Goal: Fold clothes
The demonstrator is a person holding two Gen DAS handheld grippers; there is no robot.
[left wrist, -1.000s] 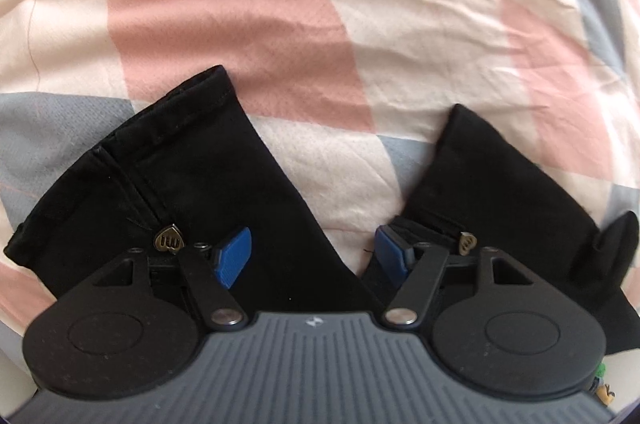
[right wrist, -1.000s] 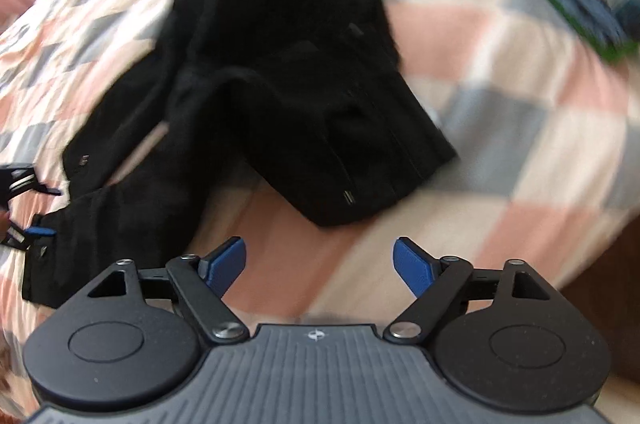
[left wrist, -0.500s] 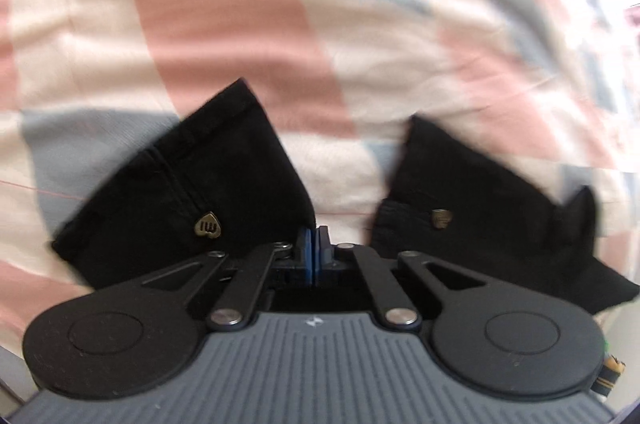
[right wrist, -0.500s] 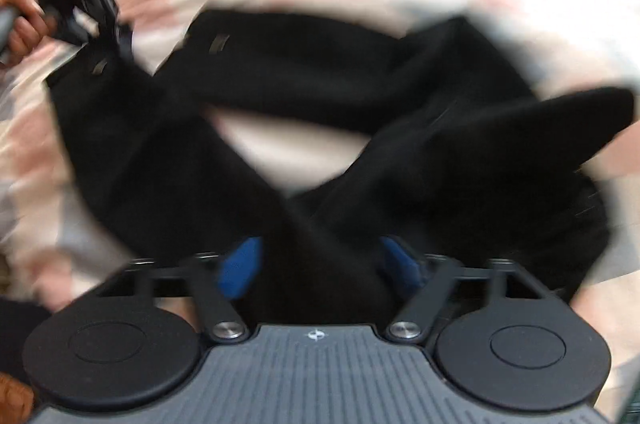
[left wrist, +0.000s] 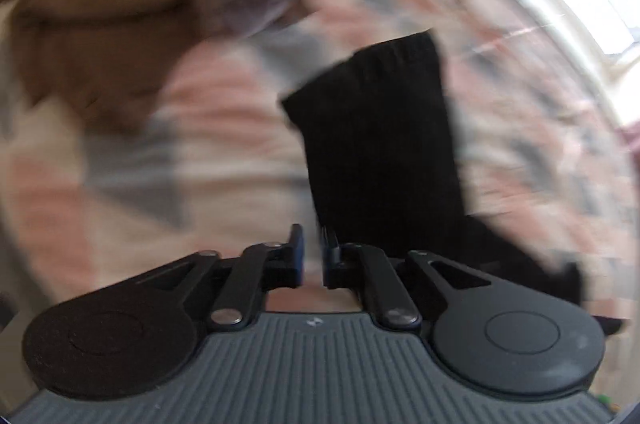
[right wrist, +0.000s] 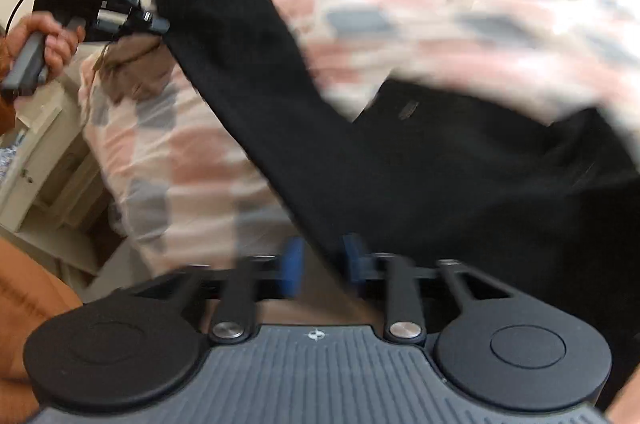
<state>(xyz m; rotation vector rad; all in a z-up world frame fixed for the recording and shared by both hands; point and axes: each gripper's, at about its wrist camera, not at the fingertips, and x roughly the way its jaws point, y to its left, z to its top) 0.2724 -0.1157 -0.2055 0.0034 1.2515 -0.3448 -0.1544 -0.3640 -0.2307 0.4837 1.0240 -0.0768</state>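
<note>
Left wrist view, heavily blurred: the left gripper (left wrist: 314, 256) fills the bottom of the frame, its blue-padded fingers drawn narrow with a slim gap between them. A strip of the black garment (left wrist: 384, 151) rises straight ahead and slightly to the right, and its near end sits against the right finger. Whether cloth is actually pinched between the pads cannot be told from here. Behind it lies a checked bedspread (left wrist: 200, 151) in pink, grey and cream, with a smeared brown shape at upper left that cannot be identified.

Right wrist view: the right gripper (right wrist: 322, 264) is at the bottom, its fingers narrowed on a fold of the same black garment (right wrist: 460, 183) that runs between the blue pads. From there one long leg-like strip stretches up and to the left, taut and lifted off the checked bedspread (right wrist: 188, 151), ending at the other handheld gripper (right wrist: 154, 23), which grips its far end; a hand (right wrist: 48, 43) holds that tool's handle. The bulk of the garment lies bunched to the right.

The cloth's long axis runs from tool to tool, so any fold likely depends on bringing the two ends together; the right gripper is nearer the bulk.
</note>
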